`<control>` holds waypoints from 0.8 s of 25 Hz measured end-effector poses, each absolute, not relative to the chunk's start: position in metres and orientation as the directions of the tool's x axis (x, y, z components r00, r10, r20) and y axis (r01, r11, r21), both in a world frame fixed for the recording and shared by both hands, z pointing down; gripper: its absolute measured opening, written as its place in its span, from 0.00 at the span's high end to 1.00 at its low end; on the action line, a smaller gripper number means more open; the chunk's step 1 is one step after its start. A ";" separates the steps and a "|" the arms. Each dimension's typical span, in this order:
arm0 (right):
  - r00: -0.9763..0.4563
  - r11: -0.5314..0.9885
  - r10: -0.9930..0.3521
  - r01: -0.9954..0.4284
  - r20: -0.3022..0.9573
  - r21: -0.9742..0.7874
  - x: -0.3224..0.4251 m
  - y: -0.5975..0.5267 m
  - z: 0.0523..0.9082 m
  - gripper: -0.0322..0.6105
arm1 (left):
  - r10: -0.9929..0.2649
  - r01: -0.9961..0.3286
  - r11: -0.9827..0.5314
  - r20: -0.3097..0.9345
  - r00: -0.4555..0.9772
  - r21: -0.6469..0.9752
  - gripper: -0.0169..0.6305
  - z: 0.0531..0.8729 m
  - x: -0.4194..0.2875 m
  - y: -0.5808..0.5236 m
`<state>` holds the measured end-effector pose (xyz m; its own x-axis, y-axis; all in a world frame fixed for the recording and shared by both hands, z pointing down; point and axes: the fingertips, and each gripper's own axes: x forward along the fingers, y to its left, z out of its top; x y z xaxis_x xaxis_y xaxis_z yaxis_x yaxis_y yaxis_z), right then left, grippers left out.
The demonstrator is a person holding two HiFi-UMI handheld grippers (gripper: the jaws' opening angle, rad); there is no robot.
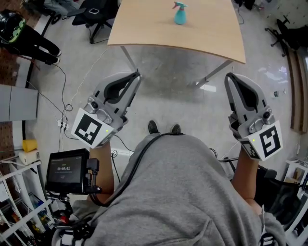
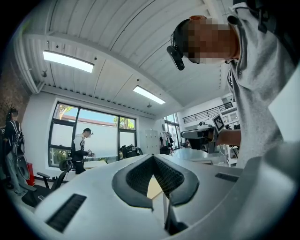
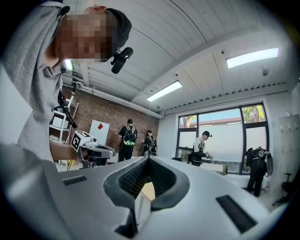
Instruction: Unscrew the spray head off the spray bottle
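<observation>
The small teal plastic spray bottle [image 1: 180, 15], with its spray head [image 1: 179, 5] in the same teal, really pops against the pale wood-tone tabletop [image 1: 154, 29]. The polished concrete floor [image 1: 168, 91] is a mottled grey. The left gripper [image 1: 137, 74] and right gripper [image 1: 228, 75] are both light grey plastic with black pads, and each carries a white cube [image 1: 91, 129] printed with black square markers. The person's sweatshirt [image 1: 183, 192] is plain heather grey and the shoes [image 1: 153, 127] are black. In the right gripper view there's a red-brown brick wall [image 3: 112, 117] with a white sign [image 3: 99, 131] showing a red diamond.
</observation>
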<state>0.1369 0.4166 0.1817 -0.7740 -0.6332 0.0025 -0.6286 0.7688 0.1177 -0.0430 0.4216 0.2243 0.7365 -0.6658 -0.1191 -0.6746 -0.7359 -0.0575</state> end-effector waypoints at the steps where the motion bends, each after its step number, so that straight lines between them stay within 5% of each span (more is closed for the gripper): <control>1: -0.772 0.768 -0.635 -0.631 0.004 0.112 0.137 0.416 0.183 0.94 | -0.665 -0.673 -0.737 -0.116 0.738 -0.054 0.97 0.226 -0.044 0.421; 13: -0.735 0.740 -0.673 -0.670 0.084 0.070 0.114 0.402 0.208 0.94 | -0.657 -0.663 -0.749 -0.109 0.746 -0.020 0.97 0.235 -0.079 0.410; 20: -0.699 0.692 -0.715 -0.707 0.004 0.147 0.089 0.372 0.183 0.94 | -0.614 -0.631 -0.772 -0.165 0.772 -0.075 0.97 0.231 -0.101 0.373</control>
<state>0.0887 0.3719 0.1832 -0.6994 -0.7147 0.0043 -0.7065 0.6923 0.1468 -0.1015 0.3727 0.2307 0.7717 -0.6142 -0.1648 -0.6308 -0.7723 -0.0755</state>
